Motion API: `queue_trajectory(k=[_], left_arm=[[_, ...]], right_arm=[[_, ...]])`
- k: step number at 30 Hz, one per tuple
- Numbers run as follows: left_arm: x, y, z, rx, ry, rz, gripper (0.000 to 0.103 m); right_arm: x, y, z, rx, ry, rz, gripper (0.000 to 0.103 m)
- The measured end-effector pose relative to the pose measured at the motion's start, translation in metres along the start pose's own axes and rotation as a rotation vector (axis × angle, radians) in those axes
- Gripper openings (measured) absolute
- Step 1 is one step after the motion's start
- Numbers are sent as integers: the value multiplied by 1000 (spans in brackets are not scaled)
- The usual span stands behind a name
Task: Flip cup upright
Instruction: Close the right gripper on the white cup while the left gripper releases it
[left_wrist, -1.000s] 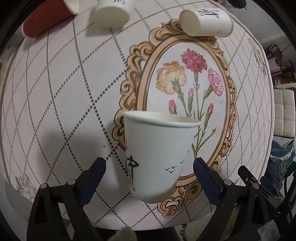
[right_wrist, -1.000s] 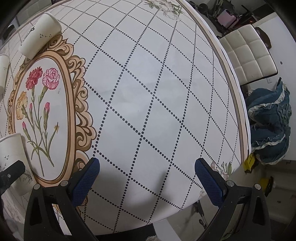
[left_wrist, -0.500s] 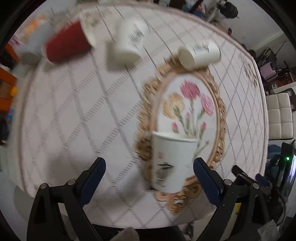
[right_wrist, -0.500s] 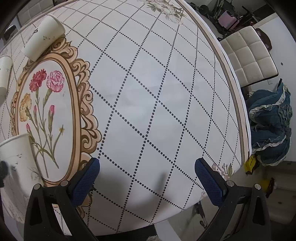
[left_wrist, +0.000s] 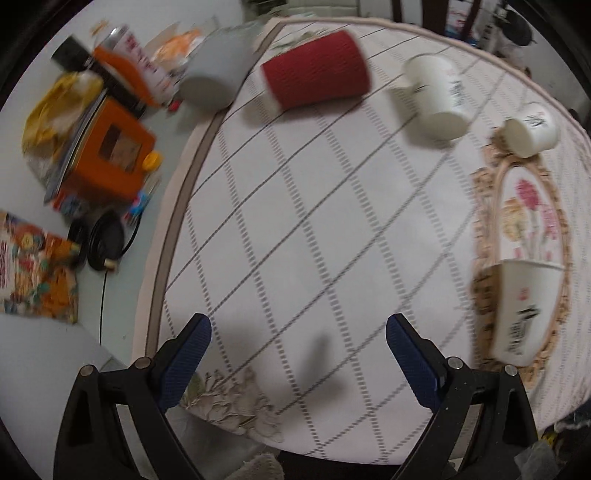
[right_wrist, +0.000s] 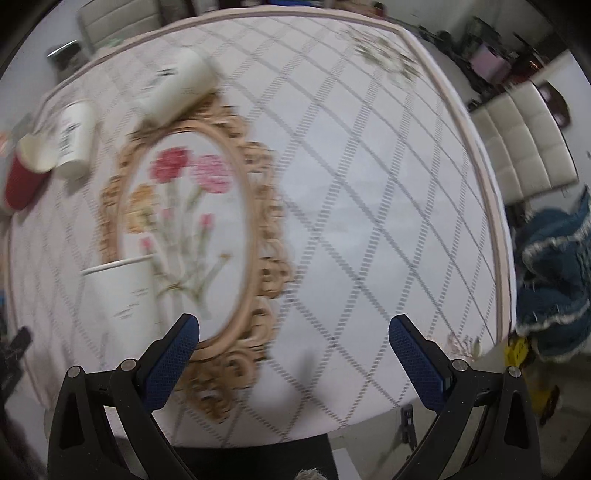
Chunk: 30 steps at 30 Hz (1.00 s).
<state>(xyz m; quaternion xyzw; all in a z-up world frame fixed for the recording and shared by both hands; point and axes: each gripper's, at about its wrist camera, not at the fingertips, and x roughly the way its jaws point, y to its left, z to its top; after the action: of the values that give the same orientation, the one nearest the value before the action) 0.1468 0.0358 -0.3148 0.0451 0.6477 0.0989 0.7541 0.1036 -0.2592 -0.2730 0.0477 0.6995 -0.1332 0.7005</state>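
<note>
You had an orange box (left_wrist: 107, 162) and a coiled black cable (left_wrist: 105, 240) on the floor beside the table. A white padded chair (right_wrist: 524, 147) and blue fabric heap (right_wrist: 554, 280) sat opposite.

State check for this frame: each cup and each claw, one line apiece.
Near white cup: upright, mouth up.
Red cup: on its side.
Middle white cup: on its side.
Far white cup: on its side.
Left claw: open, empty.
Right claw: open, empty.

A round table (left_wrist: 303, 229) wears a lattice-print cloth with a gilt-framed flower medallion (right_wrist: 184, 221); one white cup (left_wrist: 524, 310) stands upright on the medallion. A red cup (left_wrist: 316, 70), a grey cup (left_wrist: 216, 70) and two white cups (left_wrist: 437, 96) (left_wrist: 530, 129) lie tipped along the far side.
</note>
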Motion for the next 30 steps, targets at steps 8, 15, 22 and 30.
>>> queue_trajectory(k=[8, 15, 22, 30], left_arm=[[21, 22, -14, -7, 34, 11, 97], [24, 25, -15, 35, 16, 27, 97], [23, 19, -11, 62, 15, 3, 102], [16, 9, -5, 85, -14, -46, 102]], right_arm=[[-2, 70, -3, -142, 3, 73, 100], [21, 107, -4, -195, 61, 70, 89], [45, 122, -1, -191, 135, 71, 61], [39, 123, -2, -152, 95, 102, 60]])
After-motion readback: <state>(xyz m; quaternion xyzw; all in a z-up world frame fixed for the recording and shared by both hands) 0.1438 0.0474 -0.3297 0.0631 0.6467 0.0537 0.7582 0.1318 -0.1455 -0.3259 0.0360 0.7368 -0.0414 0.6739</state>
